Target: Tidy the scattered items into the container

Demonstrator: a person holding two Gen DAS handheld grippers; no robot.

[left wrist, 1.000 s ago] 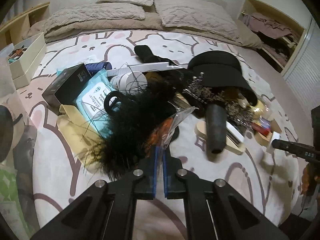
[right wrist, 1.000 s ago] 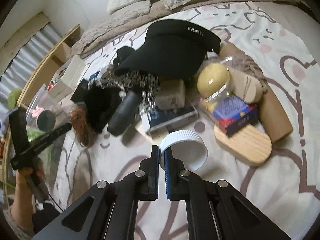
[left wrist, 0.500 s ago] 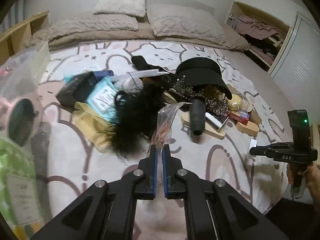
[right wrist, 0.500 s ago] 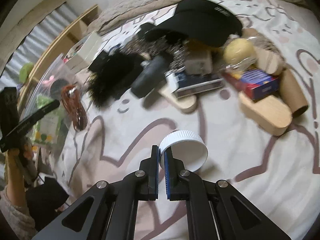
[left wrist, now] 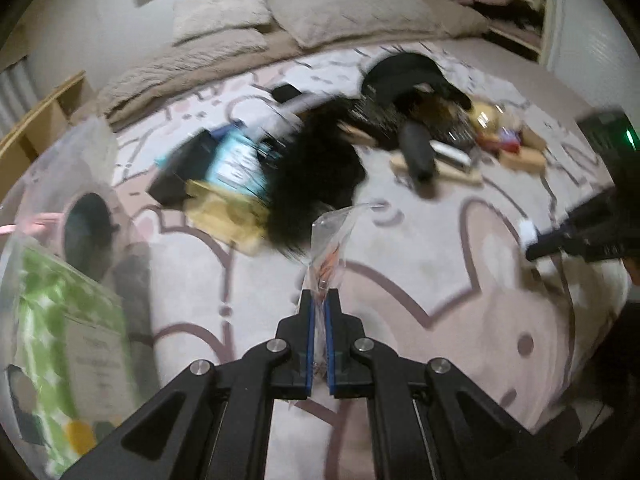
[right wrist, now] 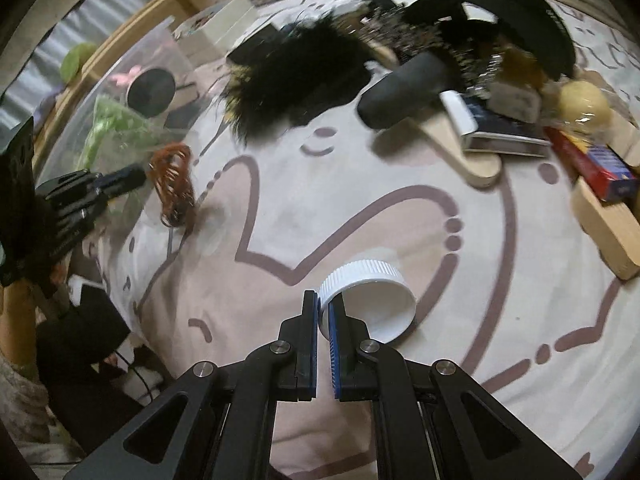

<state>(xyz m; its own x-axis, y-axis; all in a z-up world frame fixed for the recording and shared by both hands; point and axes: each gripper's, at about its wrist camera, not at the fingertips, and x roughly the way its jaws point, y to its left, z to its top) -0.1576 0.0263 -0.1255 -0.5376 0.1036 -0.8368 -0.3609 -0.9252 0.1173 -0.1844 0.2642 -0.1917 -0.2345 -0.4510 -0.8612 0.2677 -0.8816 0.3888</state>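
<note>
My left gripper [left wrist: 319,300] is shut on a small clear bag of orange-brown bands [left wrist: 330,240], held above the bedspread. My right gripper [right wrist: 323,308] is shut on the rim of a white ribbed lid [right wrist: 372,304]. A clear plastic container [left wrist: 56,168] stands at the left, holding a green packet [left wrist: 68,320] and a round black item [left wrist: 86,228]. In the right wrist view the left gripper [right wrist: 140,174] holds the bag [right wrist: 174,184] beside that container [right wrist: 116,56]. The right gripper [left wrist: 528,246] shows at the right edge of the left wrist view.
A pile lies further up the bed: black feathers [right wrist: 304,76], a black visor cap [right wrist: 516,12], a dark cylinder [right wrist: 408,92], wooden paddles [right wrist: 480,160], a red and blue box [right wrist: 596,164]. Pillows [left wrist: 224,12] lie behind. A person's sleeve [right wrist: 16,400] is at lower left.
Both grippers have drawn back from the pile and swung left toward the clear container, the left with the bag, the right with the lid. The container now looms larger at the left.
</note>
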